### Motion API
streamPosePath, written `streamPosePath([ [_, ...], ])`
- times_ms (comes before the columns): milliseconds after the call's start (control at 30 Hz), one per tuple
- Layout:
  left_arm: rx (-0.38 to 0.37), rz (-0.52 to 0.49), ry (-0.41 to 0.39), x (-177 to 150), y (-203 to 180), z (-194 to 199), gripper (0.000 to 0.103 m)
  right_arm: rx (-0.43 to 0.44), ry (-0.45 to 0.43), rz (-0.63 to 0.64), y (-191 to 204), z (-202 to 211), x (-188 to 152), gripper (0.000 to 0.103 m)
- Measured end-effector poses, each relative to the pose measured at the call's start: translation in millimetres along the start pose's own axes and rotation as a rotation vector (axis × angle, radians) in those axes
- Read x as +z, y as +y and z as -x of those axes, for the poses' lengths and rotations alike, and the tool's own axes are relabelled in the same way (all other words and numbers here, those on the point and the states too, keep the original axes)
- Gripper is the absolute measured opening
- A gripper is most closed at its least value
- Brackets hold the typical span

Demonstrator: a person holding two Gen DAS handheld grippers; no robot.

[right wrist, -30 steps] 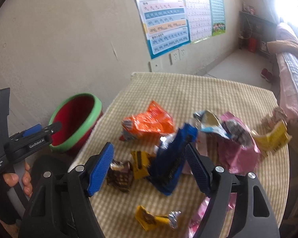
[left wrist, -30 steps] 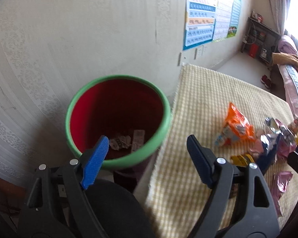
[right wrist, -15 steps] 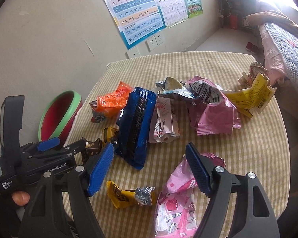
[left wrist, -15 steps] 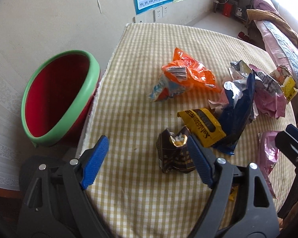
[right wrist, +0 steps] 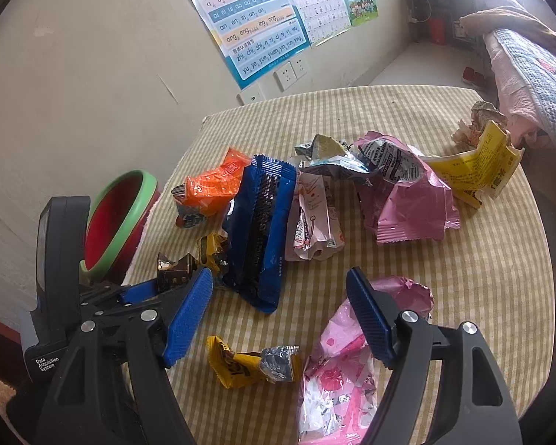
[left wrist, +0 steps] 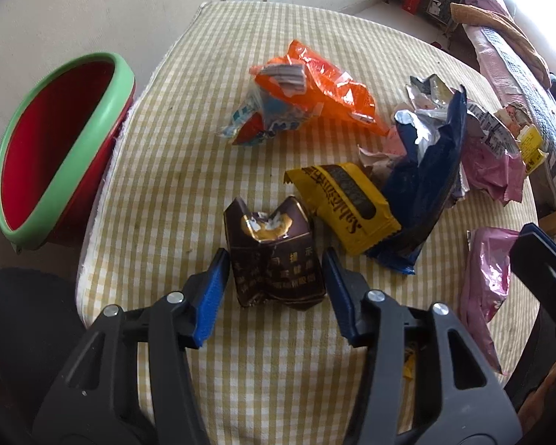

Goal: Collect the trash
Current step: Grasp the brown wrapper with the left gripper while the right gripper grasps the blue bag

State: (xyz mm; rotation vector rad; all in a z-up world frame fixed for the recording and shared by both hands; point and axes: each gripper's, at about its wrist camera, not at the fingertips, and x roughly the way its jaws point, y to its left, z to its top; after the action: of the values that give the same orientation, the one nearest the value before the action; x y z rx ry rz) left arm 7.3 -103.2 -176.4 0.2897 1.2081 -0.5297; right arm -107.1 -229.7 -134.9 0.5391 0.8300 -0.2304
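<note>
Brown and crumpled, the wrapper point(left wrist: 274, 259) lies on the checked tablecloth point(left wrist: 159, 170) between our left gripper point(left wrist: 276, 278) pads, whose jaws have just been closing; we cannot tell if they press it. Only the right wrist view shows our right gripper point(right wrist: 278, 315) spread open over a small yellow wrapper point(right wrist: 252, 363). Farther left stands the red bin point(left wrist: 55, 148).

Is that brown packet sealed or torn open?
Torn open: the brown packet has a ragged top edge with foil lining showing, and it looks crumpled.
</note>
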Motion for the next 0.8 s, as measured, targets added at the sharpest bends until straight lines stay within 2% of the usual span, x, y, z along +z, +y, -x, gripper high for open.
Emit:
streamPosePath([
  [67,-0.008,0.027,0.001,-5,3,0,0.05,0.023,0.009,-0.008,2,-4,1,0.073],
  [267,0.014,-0.007,0.01,-13,2,-8,0.047,0.066,0.065,-0.068,4,-33,12,0.072],
  [333,0.018,-0.025,0.0,-14,0,-8,0.047,0.066,0.073,-0.08,5,-43,17,0.07],
  [433,0.006,-0.001,-0.012,-14,5,-5,0.046,0.066,0.093,-0.088,9,-56,22,0.065],
  [467,0.006,0.012,-0.019,-12,10,-4,0.046,0.067,0.101,-0.089,9,-60,23,0.063],
  [533,0.011,0.039,-0.034,-12,18,-1,0.046,0.068,0.112,-0.083,13,-67,24,0.052],
  [567,0.012,0.053,-0.039,-10,23,0,0.046,0.065,0.119,-0.076,15,-70,24,0.04],
  [600,0.011,0.066,-0.042,-11,26,2,0.046,0.065,0.125,-0.07,17,-72,24,0.034],
  [700,0.009,0.101,-0.056,-11,36,7,0.046,0.079,0.116,-0.057,21,-69,24,0.027],
  [800,0.013,0.12,-0.085,-11,42,15,0.046,0.098,0.091,-0.051,24,-60,26,0.024],
])
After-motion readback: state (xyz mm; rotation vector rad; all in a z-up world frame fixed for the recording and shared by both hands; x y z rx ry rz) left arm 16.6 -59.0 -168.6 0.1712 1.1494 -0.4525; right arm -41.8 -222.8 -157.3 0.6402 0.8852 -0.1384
